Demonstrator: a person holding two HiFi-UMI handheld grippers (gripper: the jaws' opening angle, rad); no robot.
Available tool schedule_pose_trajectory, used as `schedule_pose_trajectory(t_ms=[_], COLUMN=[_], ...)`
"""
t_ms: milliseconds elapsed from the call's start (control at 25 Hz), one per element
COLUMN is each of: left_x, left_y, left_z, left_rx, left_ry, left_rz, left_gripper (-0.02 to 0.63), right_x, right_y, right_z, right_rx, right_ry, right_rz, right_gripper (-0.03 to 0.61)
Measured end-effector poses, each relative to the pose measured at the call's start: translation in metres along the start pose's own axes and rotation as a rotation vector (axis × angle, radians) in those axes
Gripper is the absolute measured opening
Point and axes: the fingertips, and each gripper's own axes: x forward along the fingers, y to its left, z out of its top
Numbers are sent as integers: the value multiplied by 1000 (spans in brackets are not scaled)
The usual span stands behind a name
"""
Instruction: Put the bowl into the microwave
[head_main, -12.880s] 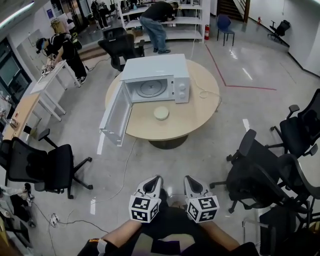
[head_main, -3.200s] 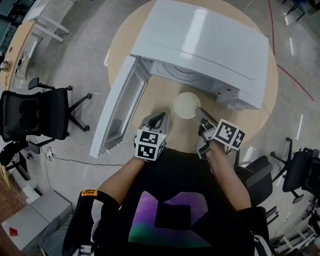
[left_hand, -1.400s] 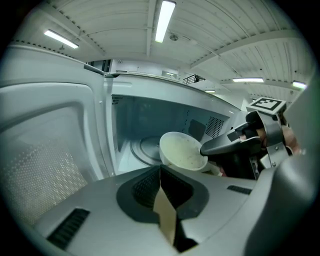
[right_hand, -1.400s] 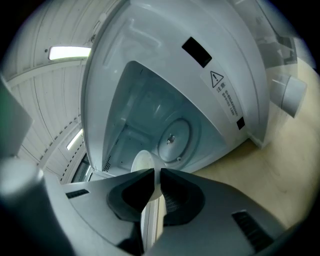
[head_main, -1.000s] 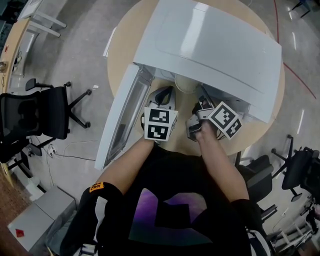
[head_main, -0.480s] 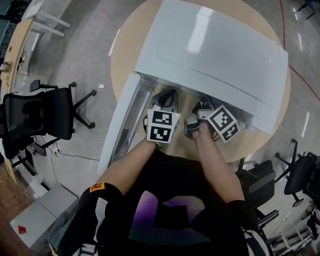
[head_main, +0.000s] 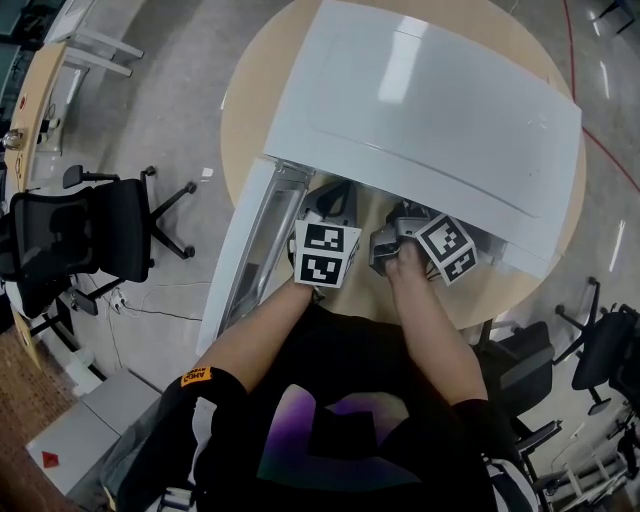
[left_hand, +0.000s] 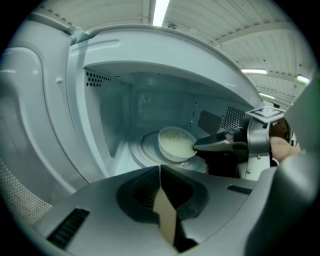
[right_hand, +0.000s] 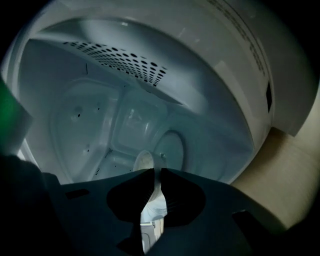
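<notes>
While your right gripper (right_hand: 154, 172) pinches the bowl (left_hand: 176, 144) by its rim, the bowl hangs tilted inside the microwave (head_main: 420, 110), with the turntable (left_hand: 142, 150) directly beneath. Your left gripper (left_hand: 160, 169), jaws together and empty, hovers at the doorway.

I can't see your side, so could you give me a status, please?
Left gripper shut, empty. Right gripper shut on bowl rim; bowl inside microwave, tilted over turntable. Door open, nothing blocking.
</notes>
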Motion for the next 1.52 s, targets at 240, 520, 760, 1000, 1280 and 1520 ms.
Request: schedule_pose_trajectory(t_ms=[240, 520, 760, 1000, 1280, 1520], left_x=[3, -1, -8, -22, -38, -51], left_y=[-3, -4, -6, -12, -28, -33], left_z=[2, 9, 14, 13, 10, 2], left_rx=[4, 5, -1, -8, 5, 14], left_ry=[2, -16, -40, -56, -75, -77], left_rz=[-5, -6, 0, 10, 15, 22], left_gripper=[46, 46, 46, 46, 46, 46], right_x=[4, 3, -9, -33, -28, -23], right_y=[3, 9, 5, -1, -3, 0], right_z=[2, 9, 6, 1, 7, 9], right_rx=[-23, -83, -159, -271, -281, -234], right_ry=[-10, -40, -32, -9, -16, -40], right_rz=[18, 40, 20, 2, 1, -4], right_gripper=[51, 51, 51, 51, 51, 48])
